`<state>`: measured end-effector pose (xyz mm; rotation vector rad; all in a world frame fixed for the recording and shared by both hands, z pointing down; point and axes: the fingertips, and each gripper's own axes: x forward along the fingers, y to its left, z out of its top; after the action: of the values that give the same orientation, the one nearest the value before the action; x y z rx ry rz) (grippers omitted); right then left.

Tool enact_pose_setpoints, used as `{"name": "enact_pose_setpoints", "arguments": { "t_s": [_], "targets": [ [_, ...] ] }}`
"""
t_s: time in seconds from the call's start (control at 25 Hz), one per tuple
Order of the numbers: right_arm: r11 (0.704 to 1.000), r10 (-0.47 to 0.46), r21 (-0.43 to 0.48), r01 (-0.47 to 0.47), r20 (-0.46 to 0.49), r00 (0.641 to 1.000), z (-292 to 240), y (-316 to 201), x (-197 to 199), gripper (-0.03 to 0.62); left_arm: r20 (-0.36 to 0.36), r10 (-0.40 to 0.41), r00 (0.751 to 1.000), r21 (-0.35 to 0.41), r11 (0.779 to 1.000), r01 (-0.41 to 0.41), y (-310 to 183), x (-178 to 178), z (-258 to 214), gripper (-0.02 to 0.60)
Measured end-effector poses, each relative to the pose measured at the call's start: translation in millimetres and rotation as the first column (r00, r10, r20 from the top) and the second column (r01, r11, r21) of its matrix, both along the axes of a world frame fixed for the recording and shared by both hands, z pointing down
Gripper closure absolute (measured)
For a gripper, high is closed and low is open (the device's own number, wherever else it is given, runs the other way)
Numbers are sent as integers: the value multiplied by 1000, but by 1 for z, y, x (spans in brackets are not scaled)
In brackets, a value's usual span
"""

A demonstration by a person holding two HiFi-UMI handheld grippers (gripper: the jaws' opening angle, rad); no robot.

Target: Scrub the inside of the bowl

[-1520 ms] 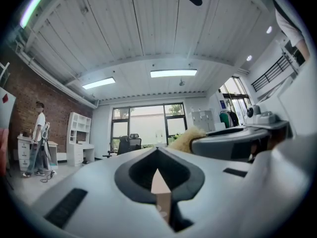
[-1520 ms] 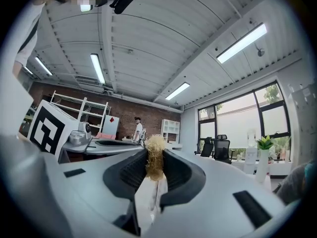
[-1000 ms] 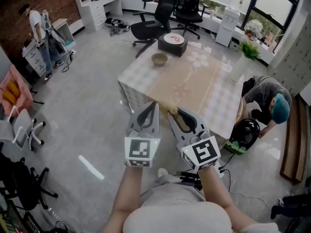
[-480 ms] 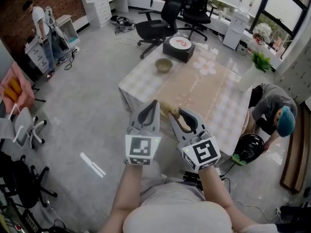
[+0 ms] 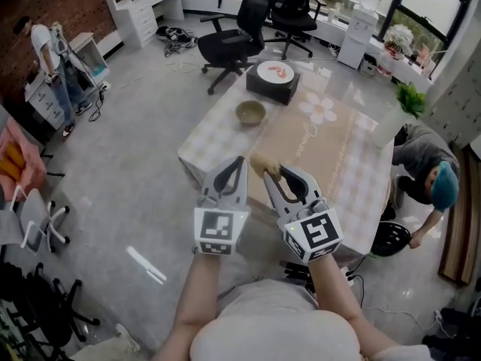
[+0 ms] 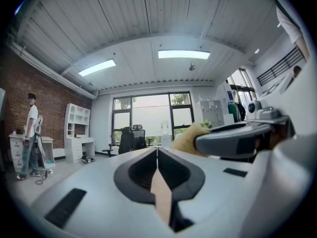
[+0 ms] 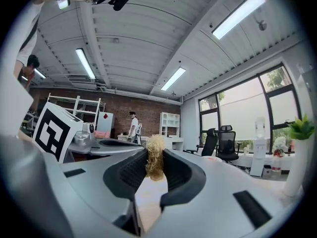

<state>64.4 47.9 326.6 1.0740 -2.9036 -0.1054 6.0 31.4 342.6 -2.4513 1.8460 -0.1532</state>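
1 bowl point(image 5: 250, 112); runner point(image 5: 331, 153) script prob. cursive.

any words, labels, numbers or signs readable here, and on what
Nothing reads clearly.
table runner: a cursive line by the flower print, too small to read.
black box: a red mark on its white top, too blurred to read.
left gripper and right gripper: black-and-white square patterns only, no letters.

One bowl point(image 5: 250, 112), one scrubber point(image 5: 264, 163) (two claws point(image 5: 238, 160) point(image 5: 276, 174)).
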Motion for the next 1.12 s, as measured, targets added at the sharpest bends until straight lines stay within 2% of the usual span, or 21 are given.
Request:
{"name": "enact_pose_setpoints", "arguments": {
  "t_s": [0.16,0.36,0.48,0.76,0.92,1.0,1.12],
  "targets": [
    [999,40,-9,-40,0,999,4,-34,-14,507,8,85,996,-21,996,-85,-33,-10,8,569],
    [996,89,-7,-89,-7,996,5,-81,-30,507,40,133,990,-54,990,-131,-84,-30,18,568],
    [992,126,-26,-126,-14,992,10,-106,-35,507,28,187,982,-100,978,-183,-110,-38,30,538],
    [981,184,-57,-186,-34,982,19,-158,-46,507,-63,306,950,-169,935,-313,-158,-52,46,332],
    [974,215,-69,-217,-38,976,23,-187,-52,505,-137,355,925,-244,893,-379,-184,-58,58,200],
    [968,236,-78,-238,-35,971,24,-201,-53,505,-155,379,912,-265,874,-408,-197,-59,63,165],
    [958,269,-94,-271,-32,963,27,-223,-55,505,-142,421,896,-280,851,-444,-214,-62,71,147]
  ]
}}
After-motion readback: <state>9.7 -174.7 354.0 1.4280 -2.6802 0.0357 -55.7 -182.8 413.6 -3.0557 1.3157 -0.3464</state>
